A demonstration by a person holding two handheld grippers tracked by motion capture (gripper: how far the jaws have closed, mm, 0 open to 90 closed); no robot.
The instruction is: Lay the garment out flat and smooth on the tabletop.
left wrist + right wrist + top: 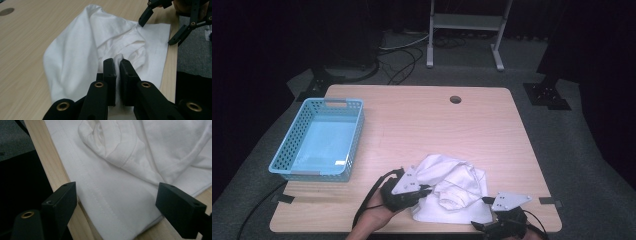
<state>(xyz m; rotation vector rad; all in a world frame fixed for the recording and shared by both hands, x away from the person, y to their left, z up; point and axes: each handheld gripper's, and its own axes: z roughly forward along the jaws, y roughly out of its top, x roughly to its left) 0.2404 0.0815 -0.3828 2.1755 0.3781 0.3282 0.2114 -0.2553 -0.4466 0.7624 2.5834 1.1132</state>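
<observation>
L gripper sits at the near-left side of the white shirt, held by a hand whose forearm comes in from the bottom edge of the high view. Gripper body lies about level, pointing toward the person's right, into the cloth. Grey plate on top, black cable looping off its back. In the left gripper view its jaws are pinched nearly together w/ a small bunched fold of the shirt caught between the pads, so it's clamped on fabric.

R gripper is at the near edge of the table, by the shirt's near-right corner, body partly cut off by the frame bottom. Jaws spread wide; in the right gripper view they straddle the hemmed corner of the shirt w/o touching it, one jaw hanging over the table edge, the other over the cloth's far side. Nothing held. Same gripper shows top right in the left gripper view, tips open above the flat part of the shirt.

Shirt is crumpled in a heap at the near-middle of the table, its lower layer flat and reaching right to the near edge.

Blue basket stands at the far-left of the table, well apart from the shirt and both grippers. Perforated walls, nothing in it; bare floor shows pale blue.
</observation>
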